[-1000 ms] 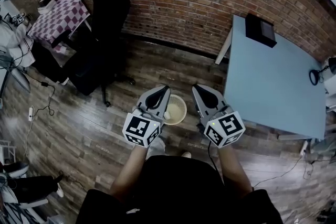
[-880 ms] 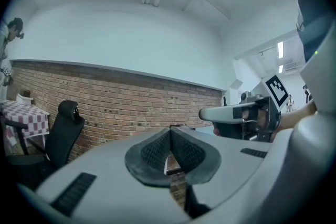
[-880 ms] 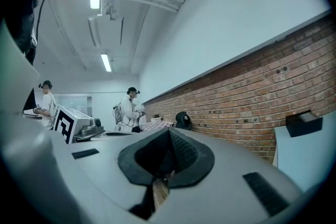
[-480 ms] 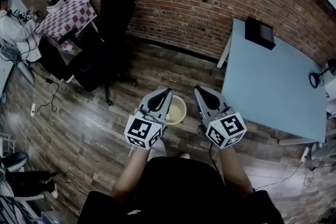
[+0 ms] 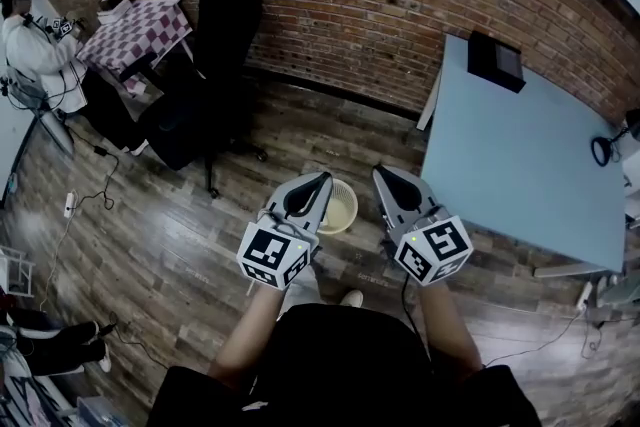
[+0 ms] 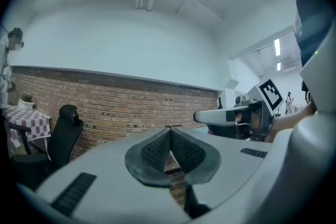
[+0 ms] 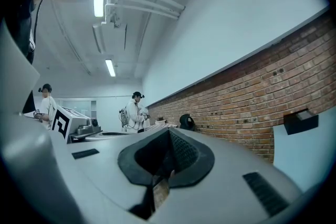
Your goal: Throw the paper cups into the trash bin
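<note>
Head view, left gripper (image 5: 320, 179) and right gripper (image 5: 381, 171) both closed, empty, flanking trash bin (image 5: 339, 207)

Even, soft indoor light fills the room. Ceiling strip lights (image 7: 98, 5) glare at upper left of the right gripper view. Fisheye lenses bow the brick wall (image 5: 380, 5); corners fall black; the left gripper (image 6: 169, 132) looms slightly soft.
</note>
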{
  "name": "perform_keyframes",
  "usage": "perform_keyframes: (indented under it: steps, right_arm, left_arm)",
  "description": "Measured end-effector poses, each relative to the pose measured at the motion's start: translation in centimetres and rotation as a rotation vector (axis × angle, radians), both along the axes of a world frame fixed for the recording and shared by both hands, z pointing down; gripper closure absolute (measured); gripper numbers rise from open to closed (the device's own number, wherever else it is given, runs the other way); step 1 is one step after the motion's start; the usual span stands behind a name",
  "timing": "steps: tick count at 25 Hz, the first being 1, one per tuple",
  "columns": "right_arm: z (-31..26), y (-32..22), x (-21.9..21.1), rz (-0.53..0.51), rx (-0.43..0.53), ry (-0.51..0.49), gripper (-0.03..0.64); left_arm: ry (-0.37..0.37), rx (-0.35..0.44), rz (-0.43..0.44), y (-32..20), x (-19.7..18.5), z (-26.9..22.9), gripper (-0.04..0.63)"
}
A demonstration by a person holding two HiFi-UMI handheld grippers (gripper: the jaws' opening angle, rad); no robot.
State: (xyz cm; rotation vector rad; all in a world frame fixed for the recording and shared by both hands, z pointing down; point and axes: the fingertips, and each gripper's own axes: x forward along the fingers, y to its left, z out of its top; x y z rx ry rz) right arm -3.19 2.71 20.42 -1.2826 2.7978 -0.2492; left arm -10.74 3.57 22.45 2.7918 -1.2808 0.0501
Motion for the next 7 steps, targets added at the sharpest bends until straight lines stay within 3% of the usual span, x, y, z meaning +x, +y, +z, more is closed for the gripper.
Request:
perform_keyframes:
  steps: [7]
  right_arm:
    - [0.0, 1.1, -0.1, -0.011, -0.002, -0.013, 0.612]
  left_arm:
    - [-0.014, -0.002, 0.0, 1.4, 0.2, -0.1, 0.586]
